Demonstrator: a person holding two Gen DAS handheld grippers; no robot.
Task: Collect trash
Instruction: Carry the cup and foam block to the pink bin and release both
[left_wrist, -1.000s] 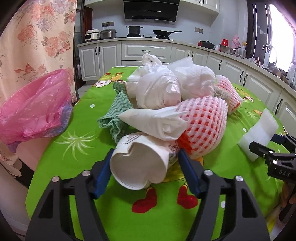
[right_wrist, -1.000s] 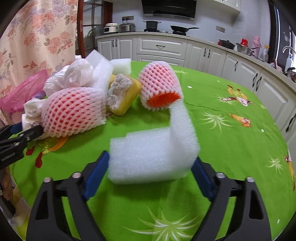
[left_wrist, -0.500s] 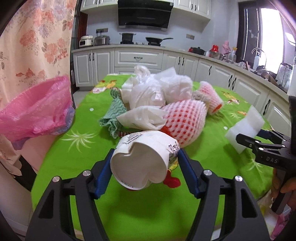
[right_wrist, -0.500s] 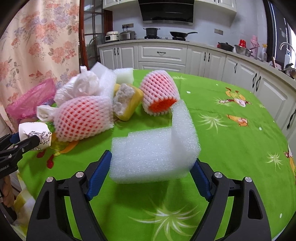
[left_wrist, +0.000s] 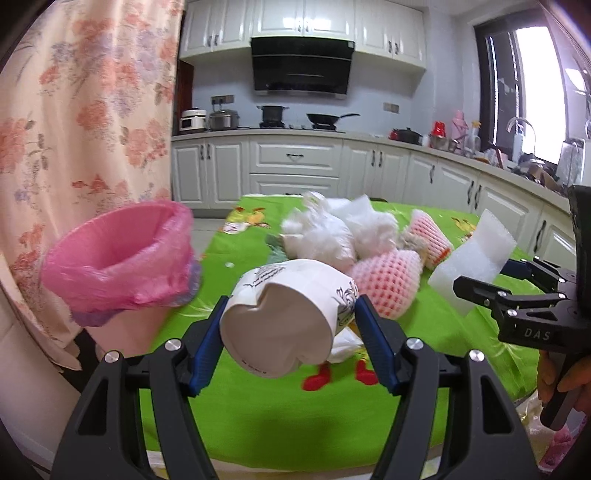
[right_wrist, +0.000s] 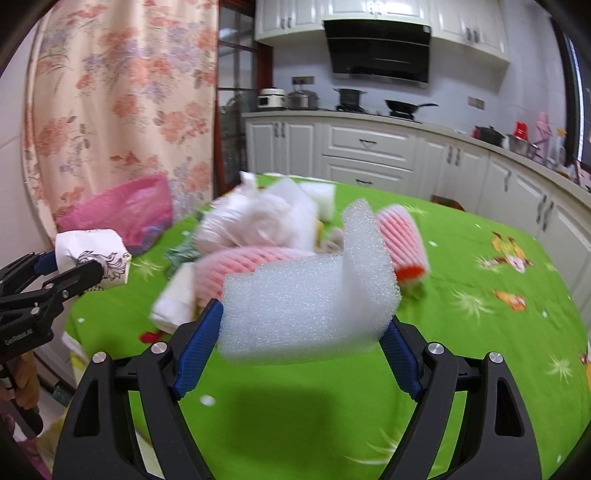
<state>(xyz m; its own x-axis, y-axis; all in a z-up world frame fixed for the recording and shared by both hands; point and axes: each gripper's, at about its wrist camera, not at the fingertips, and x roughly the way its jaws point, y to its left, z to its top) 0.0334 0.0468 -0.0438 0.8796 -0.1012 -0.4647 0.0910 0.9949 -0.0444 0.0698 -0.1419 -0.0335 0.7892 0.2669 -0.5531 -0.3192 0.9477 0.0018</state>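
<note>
My left gripper (left_wrist: 291, 332) is shut on a crushed white paper cup (left_wrist: 284, 325) and holds it above the green table's near edge; the cup also shows in the right wrist view (right_wrist: 92, 258). My right gripper (right_wrist: 301, 332) is shut on a bent white foam sheet (right_wrist: 306, 302), lifted above the table; the sheet also shows in the left wrist view (left_wrist: 472, 258). A bin lined with a pink bag (left_wrist: 122, 258) stands open to the left of the table. A trash pile of white plastic bags (left_wrist: 321, 236) and pink foam fruit nets (left_wrist: 384, 284) lies on the table.
The table has a green cartoon-print cloth (right_wrist: 480, 295). A floral curtain (left_wrist: 85, 110) hangs at the left behind the bin. White kitchen cabinets and a stove (left_wrist: 295, 162) run along the back and right.
Both grippers have lifted and pulled back from the pile with their items. The left gripper's view has swung left, so the pink bin sits closer to centre.
</note>
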